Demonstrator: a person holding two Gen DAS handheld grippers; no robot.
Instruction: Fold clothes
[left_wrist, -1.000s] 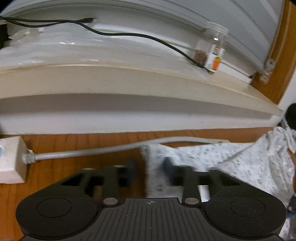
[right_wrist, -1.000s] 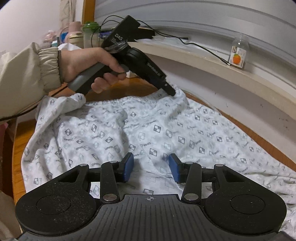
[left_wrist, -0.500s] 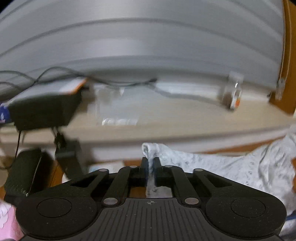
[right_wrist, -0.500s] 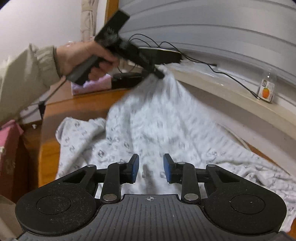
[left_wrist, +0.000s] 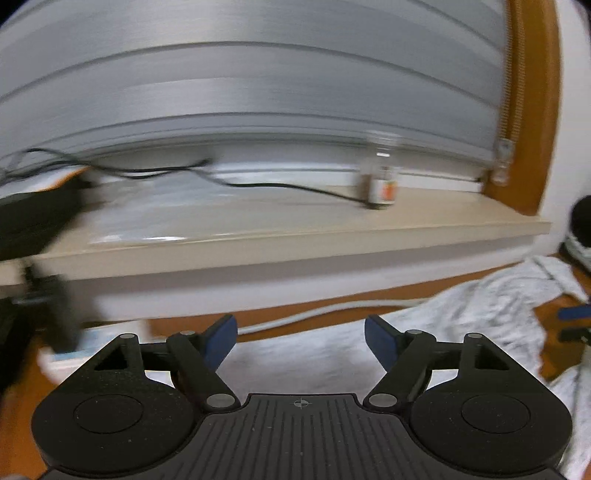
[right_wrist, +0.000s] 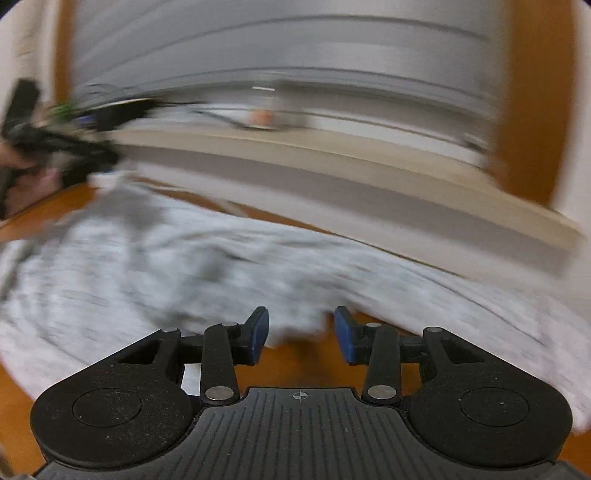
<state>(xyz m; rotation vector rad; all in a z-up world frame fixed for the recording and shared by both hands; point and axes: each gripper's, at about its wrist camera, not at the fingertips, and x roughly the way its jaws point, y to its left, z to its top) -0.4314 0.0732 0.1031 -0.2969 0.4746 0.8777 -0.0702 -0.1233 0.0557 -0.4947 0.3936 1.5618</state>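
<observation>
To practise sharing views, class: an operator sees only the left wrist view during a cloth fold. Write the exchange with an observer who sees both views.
Operator: Is the right claw holding the cloth?
Observer: No. The right claw is opening with nothing between its pads. The cloth edge lies just ahead, and there is bare table beneath.
Operator: My left claw is opening and the cloth below it is unpinched. How far does the cloth reach?
Observer: It spreads across the table to the right edge of the right wrist view.

Beige sill (left_wrist: 332, 229) under grey blinds (left_wrist: 258, 92)
</observation>
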